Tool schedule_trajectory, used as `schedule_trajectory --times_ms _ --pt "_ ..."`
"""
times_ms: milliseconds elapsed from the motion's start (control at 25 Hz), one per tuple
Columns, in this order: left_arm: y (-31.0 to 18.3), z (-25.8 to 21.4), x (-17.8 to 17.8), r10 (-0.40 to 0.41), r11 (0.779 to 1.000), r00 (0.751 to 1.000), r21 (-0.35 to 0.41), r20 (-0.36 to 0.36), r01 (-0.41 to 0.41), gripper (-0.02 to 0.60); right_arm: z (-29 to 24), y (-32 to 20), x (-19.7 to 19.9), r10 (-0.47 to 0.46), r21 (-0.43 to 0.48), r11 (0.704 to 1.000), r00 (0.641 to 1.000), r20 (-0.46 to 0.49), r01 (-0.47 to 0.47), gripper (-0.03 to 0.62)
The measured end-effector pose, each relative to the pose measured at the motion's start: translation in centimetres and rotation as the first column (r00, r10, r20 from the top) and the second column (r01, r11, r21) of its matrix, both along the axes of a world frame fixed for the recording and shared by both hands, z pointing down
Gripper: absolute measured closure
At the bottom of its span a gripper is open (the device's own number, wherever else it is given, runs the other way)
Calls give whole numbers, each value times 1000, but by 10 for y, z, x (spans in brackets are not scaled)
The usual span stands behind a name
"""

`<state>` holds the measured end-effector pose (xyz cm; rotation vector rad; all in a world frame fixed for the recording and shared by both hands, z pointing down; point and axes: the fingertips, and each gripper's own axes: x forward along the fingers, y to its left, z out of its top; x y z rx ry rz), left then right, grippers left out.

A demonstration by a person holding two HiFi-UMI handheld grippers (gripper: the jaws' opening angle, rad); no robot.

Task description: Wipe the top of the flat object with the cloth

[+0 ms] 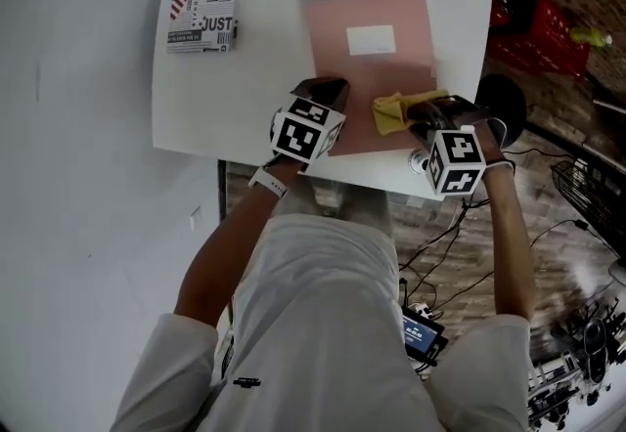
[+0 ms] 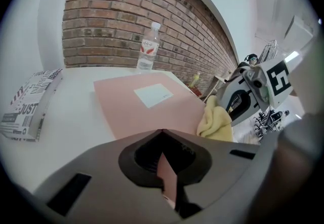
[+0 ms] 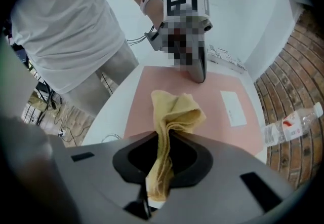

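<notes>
The room is bright, and the light is soft and even. The white desk (image 1: 264,98) glows so much that it looks washed out. Shadows on the pink flat object (image 1: 372,68) are small and soft. Both gripper views are round with black corners, and the brick wall (image 2: 126,20) bends near the edge. Close to the camera, the cloth (image 3: 159,177) looks fuzzy. The floor (image 1: 558,254) at the head view's right edge looks smeared.

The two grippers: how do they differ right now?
The left gripper clamps an edge of the pink folder; the right gripper clamps the yellow cloth. The left gripper is at the folder's left side, the right gripper toward its right side. Both are shut.
</notes>
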<state>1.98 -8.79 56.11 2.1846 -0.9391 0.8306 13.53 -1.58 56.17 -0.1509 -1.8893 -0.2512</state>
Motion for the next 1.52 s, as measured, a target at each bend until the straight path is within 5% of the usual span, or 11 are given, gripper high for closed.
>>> schedule_trajectory --times_ms 320,800,1120,1520 --pt "1 -1 0 5 1000 1000 8 17 -5 571 -1 47 9 37 -110 993 999 -22 -39 542" --pt "1 -4 3 38 999 999 -13 -7 -38 571 -22 100 15 -25 -209 978 999 -41 16 542" --pt "24 -15 -5 73 997 997 24 6 -73 571 -68 54 -16 -49 -52 997 997 52 52 542" --pt "37 -8 -33 -16 999 1000 -30 -18 16 571 -88 -50 -56 -70 184 981 995 74 55 542"
